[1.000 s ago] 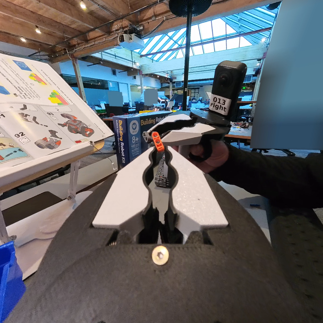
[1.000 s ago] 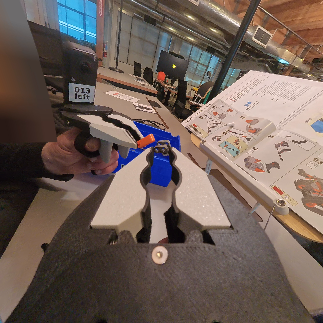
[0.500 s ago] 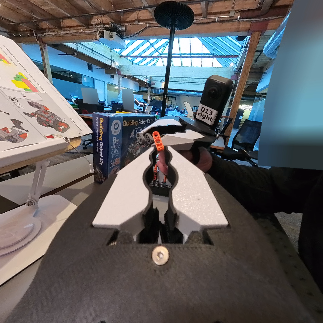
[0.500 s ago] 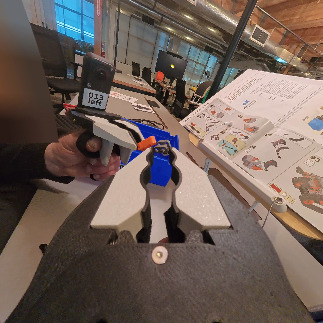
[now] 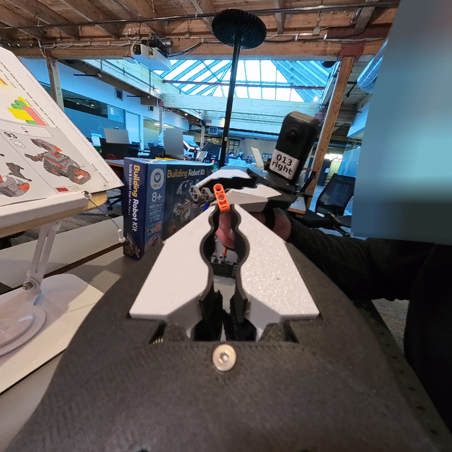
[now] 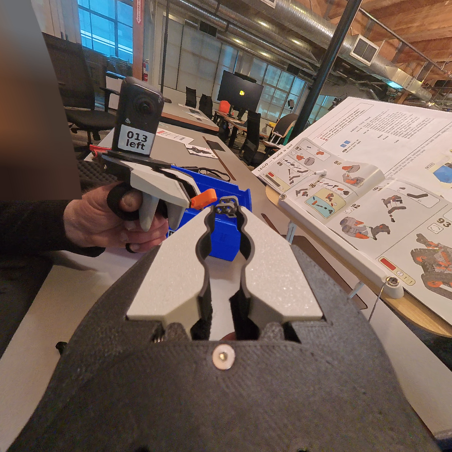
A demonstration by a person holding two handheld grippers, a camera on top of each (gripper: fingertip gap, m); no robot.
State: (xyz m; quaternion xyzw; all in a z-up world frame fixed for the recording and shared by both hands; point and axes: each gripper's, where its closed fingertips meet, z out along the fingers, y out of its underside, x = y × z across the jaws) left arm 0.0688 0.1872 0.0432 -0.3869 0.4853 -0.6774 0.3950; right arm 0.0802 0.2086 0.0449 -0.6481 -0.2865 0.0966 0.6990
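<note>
The left gripper [image 5: 223,208] pinches an orange perforated beam [image 5: 221,197] at its fingertips, the beam's long axis running nearly upright in the left wrist view, its free end tilted slightly left. The right gripper [image 6: 226,207] clamps a small grey connector piece [image 6: 228,206] lying crosswise between its tips. The two parts sit just beside each other above the desk [image 6: 49,305] (whether they touch cannot be told). Behind them stand a blue bin [image 6: 220,234], a kit box [image 5: 156,208] and an open instruction booklet [image 6: 367,195] on its stand. Compared with a second ago, the left wrist view has swung away from the booklet toward the box.
</note>
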